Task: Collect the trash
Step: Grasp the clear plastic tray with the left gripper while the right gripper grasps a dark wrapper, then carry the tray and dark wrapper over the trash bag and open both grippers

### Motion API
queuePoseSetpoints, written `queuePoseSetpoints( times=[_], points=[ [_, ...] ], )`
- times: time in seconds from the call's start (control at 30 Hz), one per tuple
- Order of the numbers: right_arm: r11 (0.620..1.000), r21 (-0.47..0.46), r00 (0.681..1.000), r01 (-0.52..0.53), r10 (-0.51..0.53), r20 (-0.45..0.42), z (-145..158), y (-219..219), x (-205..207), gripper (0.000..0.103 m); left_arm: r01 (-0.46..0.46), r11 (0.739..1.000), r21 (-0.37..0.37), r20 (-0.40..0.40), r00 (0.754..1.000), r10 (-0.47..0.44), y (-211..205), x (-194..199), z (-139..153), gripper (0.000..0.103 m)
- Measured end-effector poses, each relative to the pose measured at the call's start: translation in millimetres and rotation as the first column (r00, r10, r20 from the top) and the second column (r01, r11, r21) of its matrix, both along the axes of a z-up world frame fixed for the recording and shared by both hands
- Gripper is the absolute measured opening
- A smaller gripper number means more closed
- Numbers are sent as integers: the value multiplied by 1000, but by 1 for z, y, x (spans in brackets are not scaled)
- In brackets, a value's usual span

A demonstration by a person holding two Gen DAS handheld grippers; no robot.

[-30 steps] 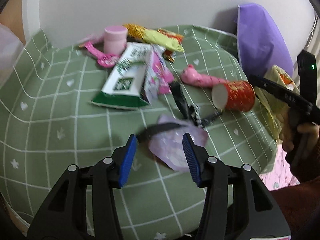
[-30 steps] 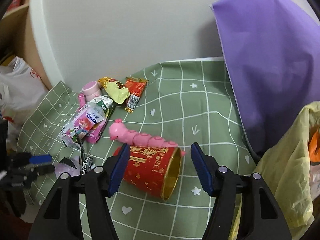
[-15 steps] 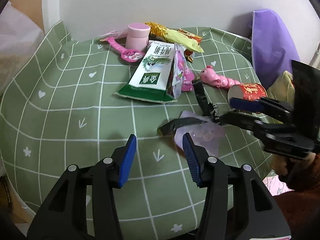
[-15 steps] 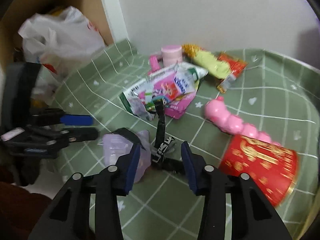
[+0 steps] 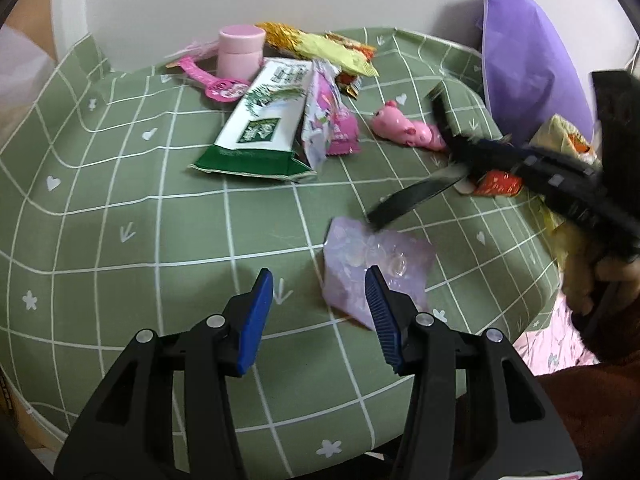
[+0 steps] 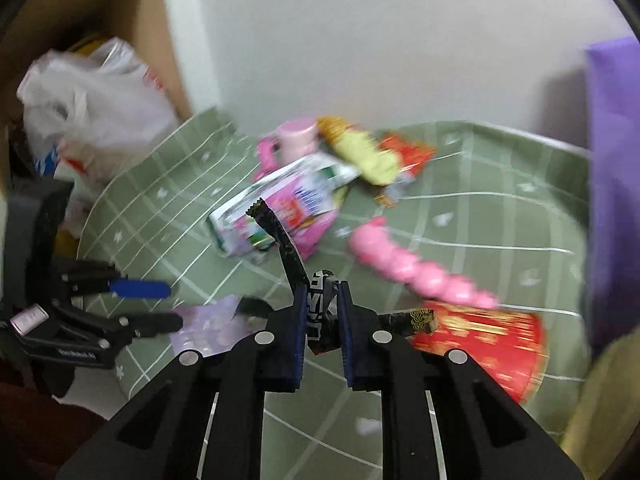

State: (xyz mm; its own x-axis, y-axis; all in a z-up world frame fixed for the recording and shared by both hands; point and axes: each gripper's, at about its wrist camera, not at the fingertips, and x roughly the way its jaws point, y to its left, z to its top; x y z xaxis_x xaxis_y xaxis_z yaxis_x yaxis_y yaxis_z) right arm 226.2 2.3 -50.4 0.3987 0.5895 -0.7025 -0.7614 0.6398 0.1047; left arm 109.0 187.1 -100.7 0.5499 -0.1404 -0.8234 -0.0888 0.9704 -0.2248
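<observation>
My right gripper (image 6: 322, 292) has its jaws closing on a black snack wrapper (image 6: 280, 236), and the pads pinch its crumpled middle. In the left wrist view the black wrapper (image 5: 416, 196) hangs from the right gripper (image 5: 468, 152) just above the cloth. My left gripper (image 5: 318, 276) is open over the table with nothing between its fingers. A lilac packet (image 5: 372, 256) lies just beyond its right finger. A red paper cup (image 6: 492, 336) lies on its side beside a pink caterpillar toy (image 6: 404, 264).
On the green checked tablecloth (image 5: 100, 200) lie a green-and-white carton (image 5: 264, 120), a pink wrapper (image 5: 332, 120), a yellow wrapper (image 5: 320, 46) and a pink jar (image 5: 241, 52). A purple bag (image 5: 528, 60) and a yellow bag (image 5: 568, 140) stand right; a white plastic bag (image 6: 88, 108) sits left.
My right gripper swung left from the red cup to the black wrapper and closed on it; the wrapper now hangs off the cloth. The left gripper stays open near the lilac packet.
</observation>
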Motion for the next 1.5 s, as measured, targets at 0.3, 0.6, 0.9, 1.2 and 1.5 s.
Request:
queuePoseSetpoints(
  times=[0.3, 0.6, 0.9, 1.2, 1.5],
  points=[
    [977, 24, 973, 211, -213, 88, 31, -71, 13, 16, 10, 999, 50, -59, 998, -7, -17, 12, -8, 16],
    [951, 40, 949, 307, -309, 67, 30, -104, 14, 16, 38, 996, 76, 42, 998, -42, -30, 27, 12, 1],
    [913, 78, 902, 400, -408, 140, 57, -132, -2, 16, 150, 985, 84, 212, 963, -164, -55, 65, 70, 1],
    [832, 138, 787, 538, -554, 271, 116, -180, -15, 16, 328, 939, 106, 450, 826, -339, -108, 129, 172, 1],
    [703, 157, 629, 693, -697, 346, 150, -251, -36, 16, 549, 819, 167, 522, 655, -546, -208, 149, 216, 1]
  ],
)
